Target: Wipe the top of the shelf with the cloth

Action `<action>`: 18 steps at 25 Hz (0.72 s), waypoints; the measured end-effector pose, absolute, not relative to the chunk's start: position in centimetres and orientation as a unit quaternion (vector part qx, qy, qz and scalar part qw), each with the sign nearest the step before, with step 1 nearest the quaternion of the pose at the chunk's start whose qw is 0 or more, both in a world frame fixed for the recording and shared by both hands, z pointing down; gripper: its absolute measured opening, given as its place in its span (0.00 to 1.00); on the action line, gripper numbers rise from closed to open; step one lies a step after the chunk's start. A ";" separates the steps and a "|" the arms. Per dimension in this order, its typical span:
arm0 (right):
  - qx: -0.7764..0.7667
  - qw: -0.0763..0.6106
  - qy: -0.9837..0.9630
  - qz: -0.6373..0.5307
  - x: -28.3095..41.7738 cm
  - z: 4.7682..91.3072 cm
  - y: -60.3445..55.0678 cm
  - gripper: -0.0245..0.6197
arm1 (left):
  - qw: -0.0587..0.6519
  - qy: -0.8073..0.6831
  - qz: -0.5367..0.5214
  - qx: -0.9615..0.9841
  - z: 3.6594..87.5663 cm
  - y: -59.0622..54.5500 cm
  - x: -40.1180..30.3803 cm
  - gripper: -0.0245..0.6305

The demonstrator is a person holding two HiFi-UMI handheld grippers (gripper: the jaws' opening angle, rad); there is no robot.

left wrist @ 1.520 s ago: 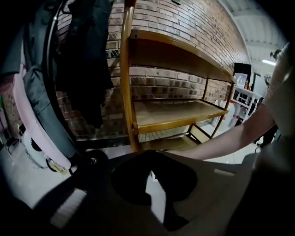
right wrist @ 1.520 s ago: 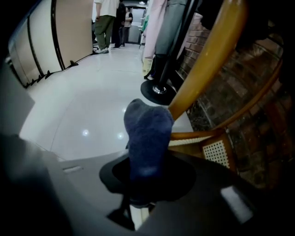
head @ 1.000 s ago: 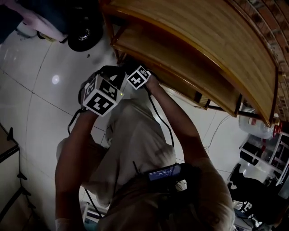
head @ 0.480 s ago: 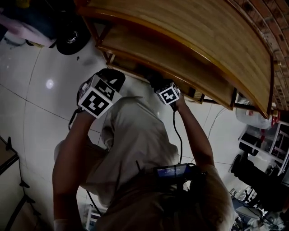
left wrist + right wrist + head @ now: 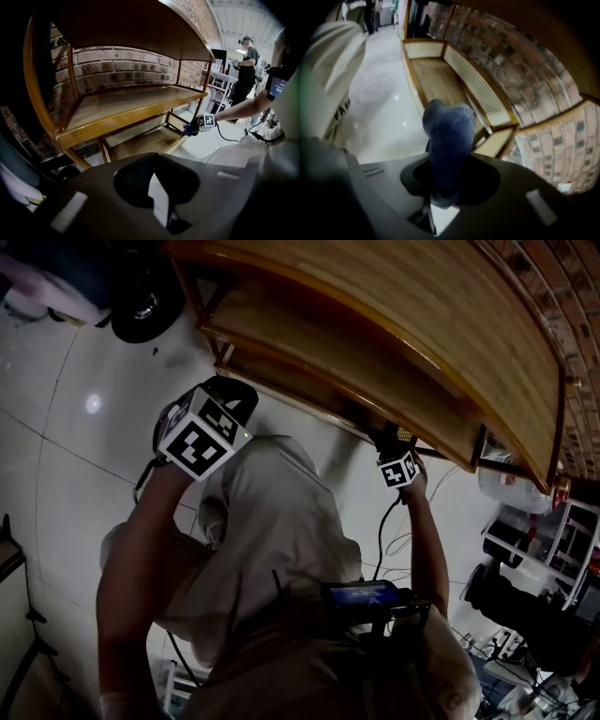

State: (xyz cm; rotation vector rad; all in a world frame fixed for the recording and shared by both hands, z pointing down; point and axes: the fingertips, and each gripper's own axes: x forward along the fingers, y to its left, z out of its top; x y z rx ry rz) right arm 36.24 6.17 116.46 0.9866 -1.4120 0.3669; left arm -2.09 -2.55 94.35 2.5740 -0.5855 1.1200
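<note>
Bulging from the right hand-held gripper's (image 5: 440, 190) clamped jaws is the blue cloth (image 5: 447, 138).

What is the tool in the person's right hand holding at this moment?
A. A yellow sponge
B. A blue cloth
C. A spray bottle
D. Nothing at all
B: in the right gripper view, a bunched blue cloth stands clamped between the jaws of the right gripper.
</note>
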 end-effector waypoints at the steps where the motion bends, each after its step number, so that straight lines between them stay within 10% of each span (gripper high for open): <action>1: 0.439 0.647 -0.602 0.160 38.1 116.5 7.1 0.20 | 0.134 -0.200 0.385 0.891 94.2 -2.5 -1.8 0.04; 18: 0.547 0.629 -0.495 0.243 45.9 115.4 11.9 0.18 | 0.098 -0.137 0.387 0.906 92.9 1.2 5.3 0.04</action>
